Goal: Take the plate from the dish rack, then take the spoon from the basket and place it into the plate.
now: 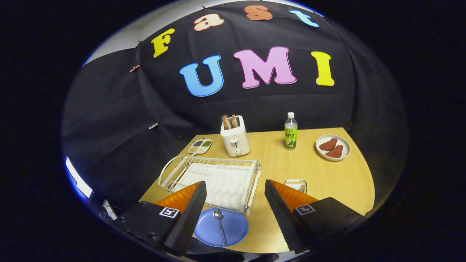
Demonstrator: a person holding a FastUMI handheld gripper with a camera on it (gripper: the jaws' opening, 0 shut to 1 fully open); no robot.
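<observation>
One spoon [219, 222] on plate [221, 228] (hand-held gripper [235, 187] spread).

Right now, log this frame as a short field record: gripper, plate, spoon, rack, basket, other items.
gripper: gripper open, fingers apart, holding nothing
plate: blue plate on the table, between the fingers, in front of the rack
spoon: spoon lying in the plate
dish rack: white dish rack beyond the plate, no dishes visible in it
basket: small wire basket right of the rack
other: toaster, bottle, plate of food, divided tray
</observation>
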